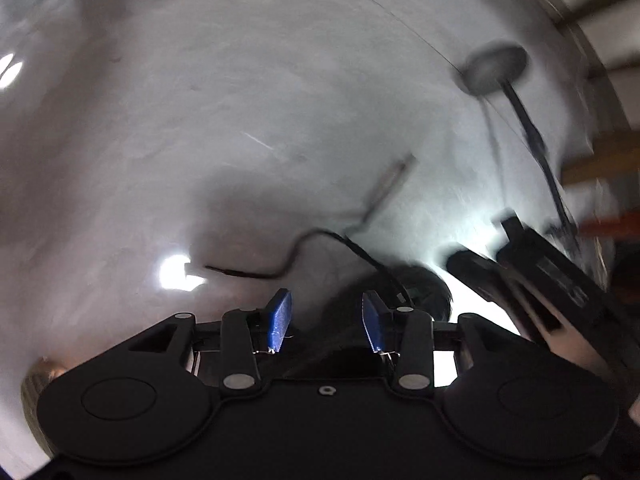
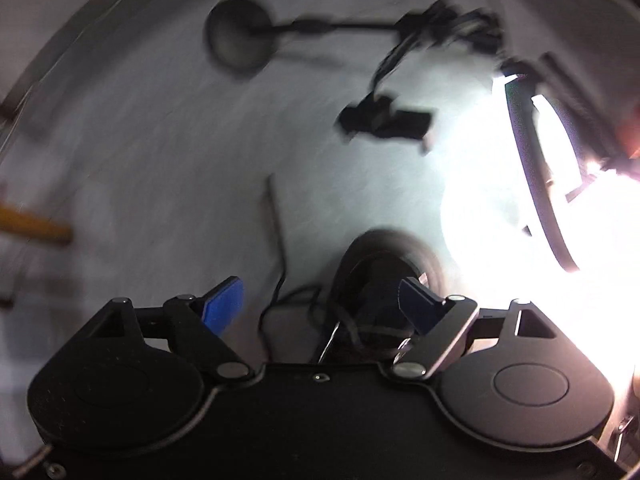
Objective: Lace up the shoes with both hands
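In the left wrist view my left gripper [image 1: 326,314] stands open above the grey table, with nothing between its blue pads [image 1: 280,320]. A black lace [image 1: 280,268] lies loose on the table just beyond the fingertips and runs right to the dark shoe [image 1: 416,288]. The other gripper [image 1: 540,276] shows blurred at the right. In the right wrist view my right gripper [image 2: 320,300] is wide open over the black shoe [image 2: 384,276], looking down into its opening. A lace [image 2: 276,232] stretches away across the table, and its near loop lies between the jaws, untouched.
A dark round disc on a thin black stem [image 1: 496,68] [image 2: 236,36] sits farther back on the grey table [image 1: 240,120]. A blurred black piece [image 2: 384,120] with tangled cables lies beyond the shoe. Strong white glare [image 2: 500,220] fills the right side.
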`<state>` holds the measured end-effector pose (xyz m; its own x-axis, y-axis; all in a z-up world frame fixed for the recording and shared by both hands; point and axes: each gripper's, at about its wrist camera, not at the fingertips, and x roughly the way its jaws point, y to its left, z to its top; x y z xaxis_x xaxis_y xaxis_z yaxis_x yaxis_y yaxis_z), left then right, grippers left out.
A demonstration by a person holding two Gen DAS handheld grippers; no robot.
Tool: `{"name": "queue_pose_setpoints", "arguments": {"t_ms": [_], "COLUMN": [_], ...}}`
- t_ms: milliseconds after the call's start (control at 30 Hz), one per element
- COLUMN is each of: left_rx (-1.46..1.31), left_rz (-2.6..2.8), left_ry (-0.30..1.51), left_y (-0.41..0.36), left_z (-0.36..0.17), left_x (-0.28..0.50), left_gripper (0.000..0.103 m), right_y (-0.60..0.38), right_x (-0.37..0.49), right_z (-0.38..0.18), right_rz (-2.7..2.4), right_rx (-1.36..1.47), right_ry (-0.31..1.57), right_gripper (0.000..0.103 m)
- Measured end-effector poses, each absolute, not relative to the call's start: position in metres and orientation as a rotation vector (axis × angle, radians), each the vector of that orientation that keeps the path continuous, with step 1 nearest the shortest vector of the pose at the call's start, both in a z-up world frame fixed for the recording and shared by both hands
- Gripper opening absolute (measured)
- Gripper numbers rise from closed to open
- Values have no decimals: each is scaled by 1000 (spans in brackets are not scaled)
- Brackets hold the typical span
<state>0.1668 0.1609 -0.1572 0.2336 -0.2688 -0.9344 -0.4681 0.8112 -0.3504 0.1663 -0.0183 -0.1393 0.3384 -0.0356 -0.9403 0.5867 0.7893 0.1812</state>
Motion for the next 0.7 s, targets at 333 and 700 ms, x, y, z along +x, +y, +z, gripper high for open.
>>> {"name": "queue_pose_setpoints", "arguments": {"t_ms": [333, 700], "left_rx": [-1041, -1127], "left_rz": [-62, -332], "left_ry": [873, 592], "left_y": [190, 182], "left_z": [-136, -125], "left_x": [141, 139], "left_gripper": [103, 103], "right_y": [-11, 36], "right_x": [191, 202], "right_z": [-170, -162], "right_rz": [-439, -65], "right_rx": [528, 398], "right_ry": [1367, 1367], "right_gripper": [101, 100]}}
